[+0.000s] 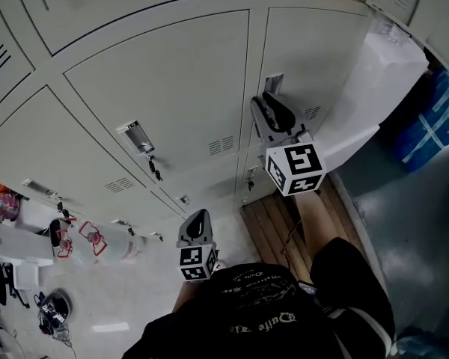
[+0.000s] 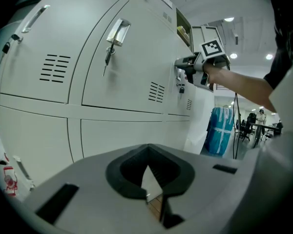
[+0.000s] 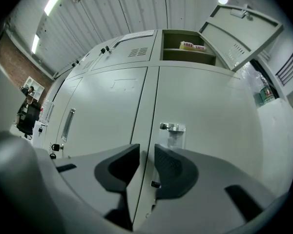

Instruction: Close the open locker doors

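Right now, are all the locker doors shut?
No, in the right gripper view an upper locker door stands swung open, exposing its compartment.

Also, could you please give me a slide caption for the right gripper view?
Right claw, open and empty, faces a shut locker door; the top locker door stands open.

Your right arm [image 1: 323, 217]: stretched forward, forearm bare. Your right gripper [image 1: 272, 115]: roughly level, jaws slightly apart, nothing between them. Your left gripper [image 1: 197, 229]: low, close to your body, tipped slightly downward, jaws together at tips, empty. Marker cube [image 1: 295, 168] on right gripper faces up toward your head.
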The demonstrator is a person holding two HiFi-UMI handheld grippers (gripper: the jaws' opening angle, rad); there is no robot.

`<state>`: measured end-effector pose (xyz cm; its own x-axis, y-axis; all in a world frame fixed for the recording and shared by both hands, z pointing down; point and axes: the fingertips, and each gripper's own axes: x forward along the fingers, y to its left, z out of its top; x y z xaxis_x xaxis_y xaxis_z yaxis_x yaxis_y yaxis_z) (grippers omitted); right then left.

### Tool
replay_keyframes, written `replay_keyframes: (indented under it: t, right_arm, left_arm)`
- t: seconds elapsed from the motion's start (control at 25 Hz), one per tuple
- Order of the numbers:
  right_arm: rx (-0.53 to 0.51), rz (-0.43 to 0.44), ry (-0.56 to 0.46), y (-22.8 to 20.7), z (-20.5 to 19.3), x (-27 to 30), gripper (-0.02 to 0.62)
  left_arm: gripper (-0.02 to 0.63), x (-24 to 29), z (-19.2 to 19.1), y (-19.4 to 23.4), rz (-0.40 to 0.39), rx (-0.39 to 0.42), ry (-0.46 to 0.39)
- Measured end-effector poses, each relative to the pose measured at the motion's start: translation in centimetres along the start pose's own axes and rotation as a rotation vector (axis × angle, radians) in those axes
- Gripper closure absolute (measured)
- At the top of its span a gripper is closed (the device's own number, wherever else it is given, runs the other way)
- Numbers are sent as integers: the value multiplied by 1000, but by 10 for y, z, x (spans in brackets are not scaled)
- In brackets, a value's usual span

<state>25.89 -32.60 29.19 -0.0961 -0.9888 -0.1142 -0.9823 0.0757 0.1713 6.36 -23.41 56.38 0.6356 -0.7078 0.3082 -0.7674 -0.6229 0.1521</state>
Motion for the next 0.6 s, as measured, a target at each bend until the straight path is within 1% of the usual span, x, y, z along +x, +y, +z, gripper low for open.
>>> replay_keyframes:
  t: [0.16, 0.36, 0.6]
  right_arm:
    - [6, 4, 4, 4, -4, -7, 494]
    - [33, -23, 10, -1, -13, -26, 494]
    - [61, -62, 47, -11, -31, -59, 494]
  left_arm:
    - [600, -3, 0, -3, -5, -2, 2]
    - [600, -6, 3, -6, -18, -30, -9]
    - [600, -7, 18, -27, -75, -46, -32]
